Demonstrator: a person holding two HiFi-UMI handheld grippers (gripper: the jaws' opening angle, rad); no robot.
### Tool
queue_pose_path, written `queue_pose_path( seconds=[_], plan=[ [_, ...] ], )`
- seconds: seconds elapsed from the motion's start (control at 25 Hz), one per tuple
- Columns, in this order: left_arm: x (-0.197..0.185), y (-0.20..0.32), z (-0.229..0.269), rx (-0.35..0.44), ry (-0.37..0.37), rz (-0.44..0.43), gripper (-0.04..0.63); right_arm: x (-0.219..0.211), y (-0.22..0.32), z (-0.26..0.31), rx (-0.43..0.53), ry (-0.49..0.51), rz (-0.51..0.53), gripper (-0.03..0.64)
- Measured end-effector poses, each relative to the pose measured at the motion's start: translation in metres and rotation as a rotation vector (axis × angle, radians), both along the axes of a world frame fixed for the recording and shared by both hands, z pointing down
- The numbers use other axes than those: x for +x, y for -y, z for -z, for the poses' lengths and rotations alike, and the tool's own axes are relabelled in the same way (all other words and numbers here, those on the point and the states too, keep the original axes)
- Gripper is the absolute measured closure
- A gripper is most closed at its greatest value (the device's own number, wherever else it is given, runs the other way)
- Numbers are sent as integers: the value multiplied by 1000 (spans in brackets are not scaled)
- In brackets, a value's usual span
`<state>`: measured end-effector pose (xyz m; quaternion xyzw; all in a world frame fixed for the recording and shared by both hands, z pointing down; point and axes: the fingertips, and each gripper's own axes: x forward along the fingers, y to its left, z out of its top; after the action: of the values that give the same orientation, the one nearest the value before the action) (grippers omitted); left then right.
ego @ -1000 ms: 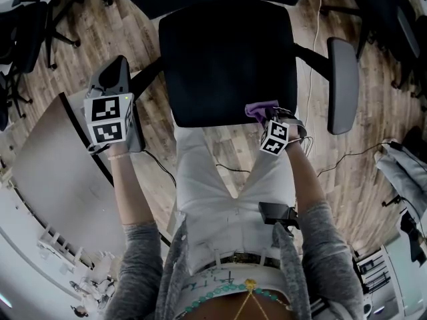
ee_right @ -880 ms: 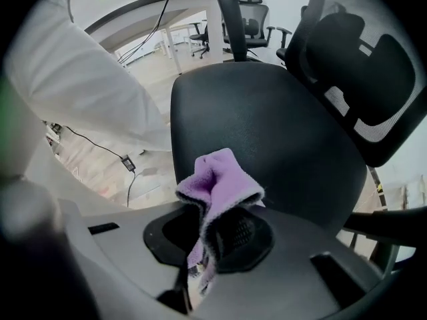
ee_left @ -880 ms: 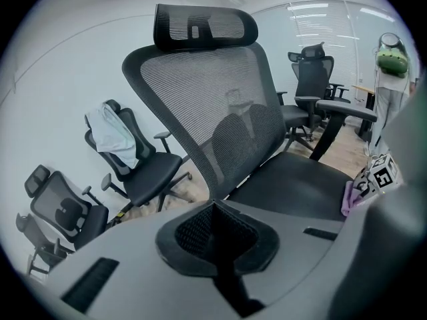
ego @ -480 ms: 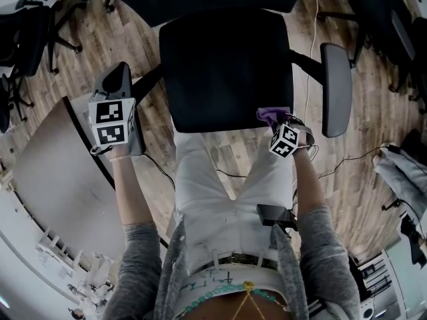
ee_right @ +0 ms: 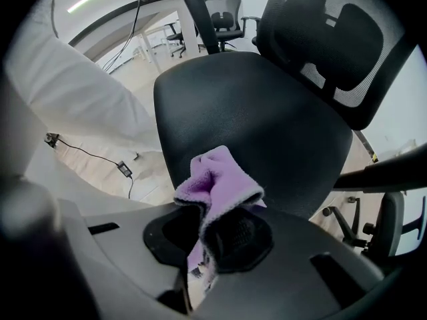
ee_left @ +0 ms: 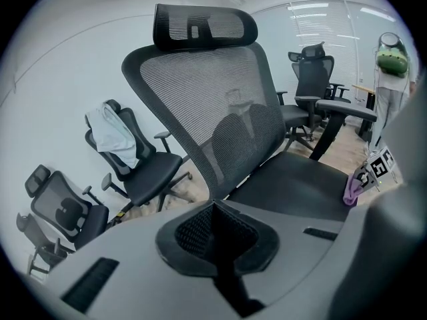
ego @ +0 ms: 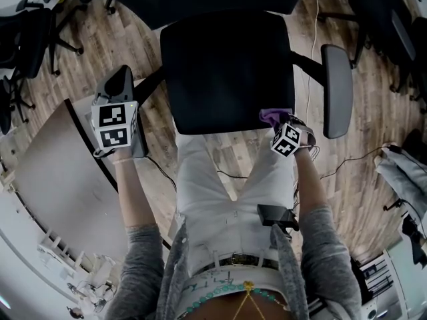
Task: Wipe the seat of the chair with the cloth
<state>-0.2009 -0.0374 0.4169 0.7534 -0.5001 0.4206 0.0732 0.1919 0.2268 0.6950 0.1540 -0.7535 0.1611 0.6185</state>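
Observation:
The black chair seat (ego: pixel 227 72) fills the middle of the head view. A purple cloth (ego: pixel 272 117) rests at the seat's front right corner, and my right gripper (ego: pixel 279 125) is shut on it. In the right gripper view the cloth (ee_right: pixel 217 182) bulges out from between the jaws over the seat (ee_right: pixel 260 105). My left gripper (ego: pixel 115 112) hovers by the chair's left armrest (ego: pixel 119 82), away from the seat. Its jaws (ee_left: pixel 215 235) are shut with nothing between them, and it faces the mesh backrest (ee_left: pixel 213 105).
The right armrest (ego: pixel 337 89) sticks out beside the cloth. A grey tabletop (ego: pixel 60 172) lies at the left, and other office chairs (ee_left: pixel 137 172) stand behind. Cables (ego: pixel 347 155) run over the wood floor. The person's legs (ego: pixel 227 185) stand just before the seat's front edge.
My right gripper has slid the cloth a little to the right along the seat's front edge. The left gripper has barely moved.

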Motion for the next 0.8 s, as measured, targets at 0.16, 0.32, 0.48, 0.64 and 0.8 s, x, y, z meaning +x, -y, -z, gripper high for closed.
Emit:
queue_pose_path(
  seconds=[0.16,0.32,0.48,0.64,0.8],
  plan=[
    [0,0,-1,1,9,-1,598,-1,-1,1,-30,5,-37,569],
    [1,-1,-2,0,12,0,597,0,-2,1,-80,-1,-63,569],
    [3,-1,-1,-3,4,-1,598,0,-2,5,-114,-15,-71,569],
    [3,0,-1,-5,2,-3,597,-8,3,12,-113,-9,-77,569],
    [1,-1,-2,-5,12,-3,597,-26,13,22,-102,26,-71,569]
  ],
)
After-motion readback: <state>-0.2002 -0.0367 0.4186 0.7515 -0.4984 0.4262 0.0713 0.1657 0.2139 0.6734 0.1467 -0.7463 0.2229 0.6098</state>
